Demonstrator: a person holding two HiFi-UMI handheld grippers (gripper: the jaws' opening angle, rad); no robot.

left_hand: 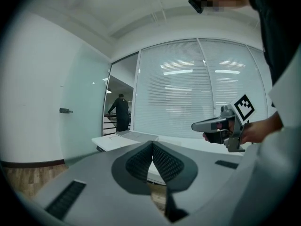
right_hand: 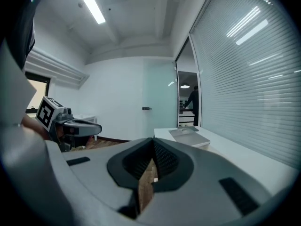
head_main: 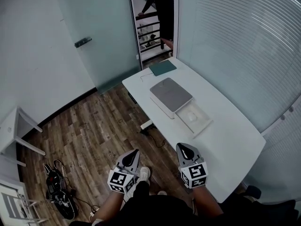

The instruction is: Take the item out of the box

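Item: small white object point(head_main: 192, 117) lying in the pulled-out white tray point(head_main: 203, 124) of a grey-topped flat box point(head_main: 170, 93) on the white table point(head_main: 235, 140).
Left gripper point(head_main: 136, 151): jaws clenched, empty, well apart from the box.
Right gripper point(head_main: 181, 146): jaws clenched, empty, by the table's near edge.

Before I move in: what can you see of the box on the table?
The box is flat, rectangular and white-sided with a matte grey top, likely cardboard. A shallow white tray juts from its near end, open, holding a small white item. It lies flat on the white table; nothing else touches it.
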